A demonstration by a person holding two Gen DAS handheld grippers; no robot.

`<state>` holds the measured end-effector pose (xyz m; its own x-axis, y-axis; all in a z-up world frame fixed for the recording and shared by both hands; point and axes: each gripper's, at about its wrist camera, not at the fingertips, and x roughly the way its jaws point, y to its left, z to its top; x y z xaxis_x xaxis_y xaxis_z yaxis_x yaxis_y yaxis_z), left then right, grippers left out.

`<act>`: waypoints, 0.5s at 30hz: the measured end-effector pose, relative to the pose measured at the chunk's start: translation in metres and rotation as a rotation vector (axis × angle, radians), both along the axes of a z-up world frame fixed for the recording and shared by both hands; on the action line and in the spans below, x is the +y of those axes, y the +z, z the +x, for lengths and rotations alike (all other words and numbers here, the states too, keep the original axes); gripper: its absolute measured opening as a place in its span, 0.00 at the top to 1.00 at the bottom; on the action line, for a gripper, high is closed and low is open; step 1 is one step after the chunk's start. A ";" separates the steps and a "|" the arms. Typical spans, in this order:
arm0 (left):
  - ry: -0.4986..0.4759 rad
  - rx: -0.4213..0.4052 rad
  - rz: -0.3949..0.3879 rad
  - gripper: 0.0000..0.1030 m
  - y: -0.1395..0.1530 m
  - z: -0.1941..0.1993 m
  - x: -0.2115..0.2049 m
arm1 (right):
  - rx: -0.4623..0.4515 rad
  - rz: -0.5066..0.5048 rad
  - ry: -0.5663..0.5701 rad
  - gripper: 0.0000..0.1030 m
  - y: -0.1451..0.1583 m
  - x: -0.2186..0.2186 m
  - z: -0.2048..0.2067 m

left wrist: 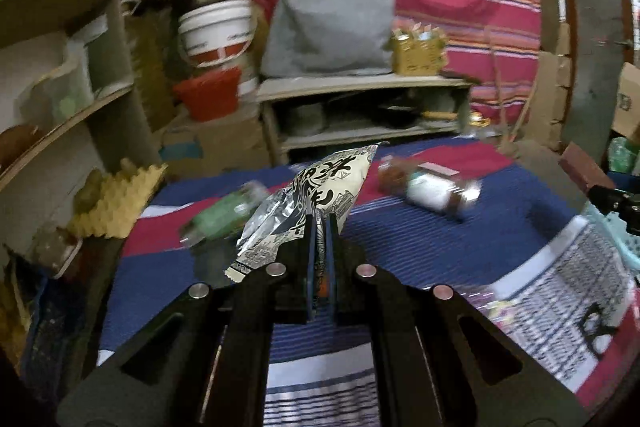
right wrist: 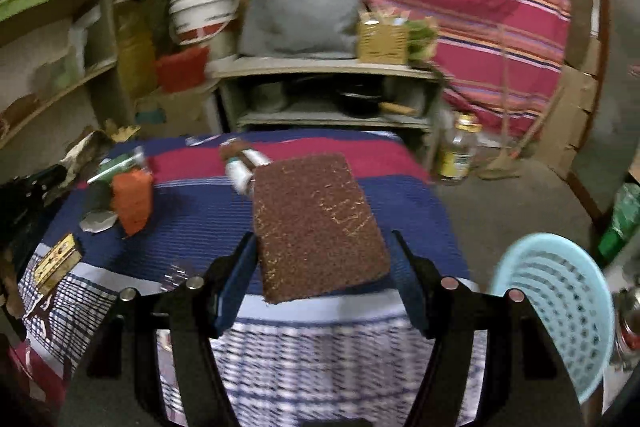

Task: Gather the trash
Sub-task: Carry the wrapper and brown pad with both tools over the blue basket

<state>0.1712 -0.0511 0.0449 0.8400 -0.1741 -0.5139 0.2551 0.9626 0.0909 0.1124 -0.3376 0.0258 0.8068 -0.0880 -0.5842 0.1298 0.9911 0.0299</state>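
My left gripper is shut on a crumpled white and black printed foil wrapper and holds it above the striped cloth. The same wrapper shows orange in the right wrist view, beside the left gripper at the left edge. My right gripper holds a brown scouring pad between its fingers above the cloth. A light blue basket stands to the right, below table level. A bottle lies on the cloth, also visible in the right wrist view. A green bottle lies left.
A brass hinge and a silver foil scrap lie on the cloth's left. Behind stand a low shelf with a grey cushion, buckets and wall shelves. A glass jar stands on the floor right.
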 end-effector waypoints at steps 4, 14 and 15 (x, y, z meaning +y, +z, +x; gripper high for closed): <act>-0.081 -0.010 -0.038 0.97 0.008 -0.014 -0.045 | -0.014 0.011 -0.085 0.36 0.002 -0.043 -0.033; -0.290 0.018 -0.035 0.97 0.001 -0.038 -0.179 | -0.019 0.034 -0.287 0.36 -0.007 -0.141 -0.087; -0.304 0.017 -0.030 0.97 0.001 -0.041 -0.190 | -0.018 0.036 -0.300 0.36 -0.009 -0.148 -0.091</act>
